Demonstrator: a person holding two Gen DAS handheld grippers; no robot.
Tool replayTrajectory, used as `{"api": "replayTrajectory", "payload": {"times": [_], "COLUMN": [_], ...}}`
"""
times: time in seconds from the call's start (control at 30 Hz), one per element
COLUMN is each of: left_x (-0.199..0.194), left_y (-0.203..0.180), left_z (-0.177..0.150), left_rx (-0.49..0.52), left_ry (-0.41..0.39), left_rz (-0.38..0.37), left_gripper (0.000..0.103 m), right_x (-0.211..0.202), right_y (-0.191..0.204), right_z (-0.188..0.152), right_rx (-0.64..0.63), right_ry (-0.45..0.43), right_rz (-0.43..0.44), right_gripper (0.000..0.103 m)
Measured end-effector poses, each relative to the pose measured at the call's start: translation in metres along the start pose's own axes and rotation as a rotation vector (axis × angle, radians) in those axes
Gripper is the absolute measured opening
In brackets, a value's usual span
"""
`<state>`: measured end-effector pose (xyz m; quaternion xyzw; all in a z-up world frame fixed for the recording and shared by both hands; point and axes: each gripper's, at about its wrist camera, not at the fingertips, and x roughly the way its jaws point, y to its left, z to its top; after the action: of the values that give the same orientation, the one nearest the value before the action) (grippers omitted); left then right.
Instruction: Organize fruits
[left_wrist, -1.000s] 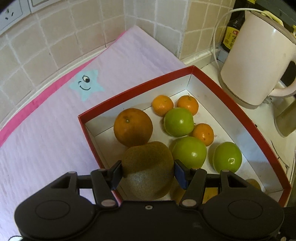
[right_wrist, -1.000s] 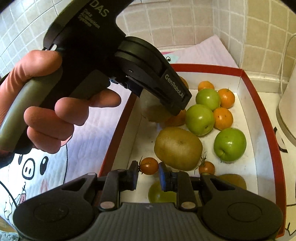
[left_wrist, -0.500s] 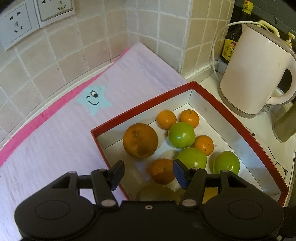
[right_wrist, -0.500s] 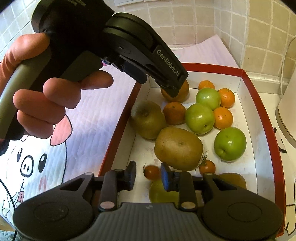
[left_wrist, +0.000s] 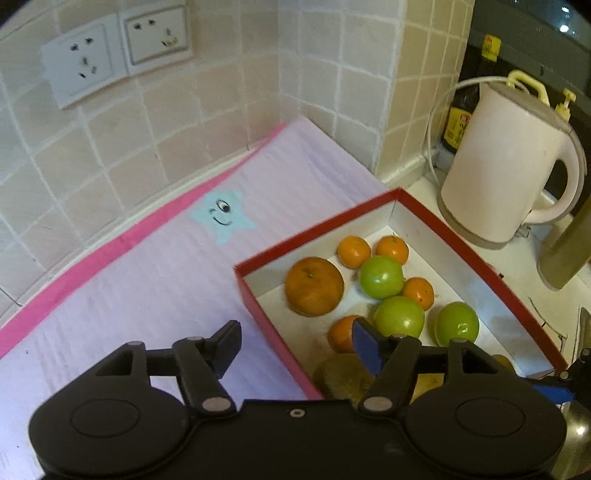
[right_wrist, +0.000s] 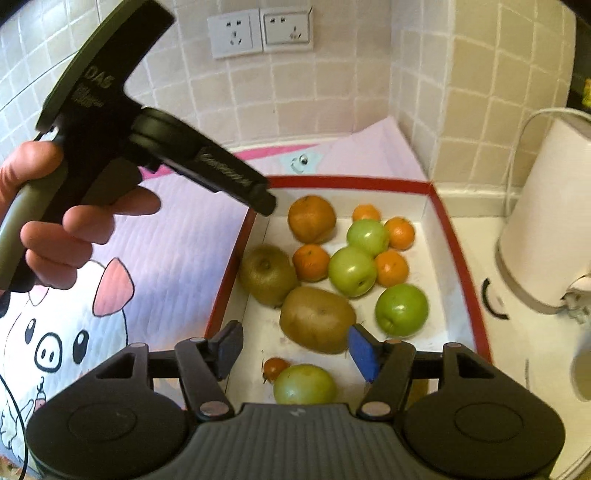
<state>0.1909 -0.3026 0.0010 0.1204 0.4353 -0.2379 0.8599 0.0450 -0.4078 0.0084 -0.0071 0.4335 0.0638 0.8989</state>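
A red box (right_wrist: 460, 236) with a white inside (left_wrist: 424, 225) holds oranges, green apples, two brown kiwis (right_wrist: 317, 319) (right_wrist: 266, 273), a cherry tomato (right_wrist: 275, 367) and a pale green fruit (right_wrist: 304, 384). A large orange (left_wrist: 314, 291) sits near the box's far left corner. My left gripper (left_wrist: 295, 345) is open and empty, raised over the box's left wall. My right gripper (right_wrist: 295, 349) is open and empty above the near end of the box. The left gripper's body (right_wrist: 155, 136) shows in the right wrist view, held by a hand.
A pink mat (left_wrist: 147, 277) with a blue star lies left of the box; its pig print (right_wrist: 55, 332) shows in the right view. A white kettle (left_wrist: 506, 162) and a dark bottle (left_wrist: 461, 110) stand to the right. Tiled walls with sockets (left_wrist: 110, 55) are behind.
My left gripper let go of a kiwi in the box, then rose and moved left. My right gripper let go of the cherry tomato, opened wide and pulled up and back.
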Motion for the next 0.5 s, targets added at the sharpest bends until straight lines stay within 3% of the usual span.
{"api": "replayTrajectory", "payload": {"times": [0.17, 0.3, 0.5], "left_x": [-0.025, -0.055, -0.107], "left_y": [0.007, 0.019, 0.045], "left_z": [0.004, 0.004, 0.001], "left_rx": [-0.011, -0.012, -0.05], "left_ry": [-0.057, -0.121, -0.218], "left_rz": [0.045, 0.071, 0.09], "left_gripper": [0.081, 0.081, 0.082], "right_x": [-0.011, -0.03, -0.055], "right_y": [0.014, 0.03, 0.052], "right_z": [0.013, 0.024, 0.042], "right_rx": [0.005, 0.015, 0.04], "right_ry": [-0.018, -0.063, -0.116], "right_rz": [-0.045, -0.079, -0.109], "right_gripper": [0.066, 0.075, 0.077]}}
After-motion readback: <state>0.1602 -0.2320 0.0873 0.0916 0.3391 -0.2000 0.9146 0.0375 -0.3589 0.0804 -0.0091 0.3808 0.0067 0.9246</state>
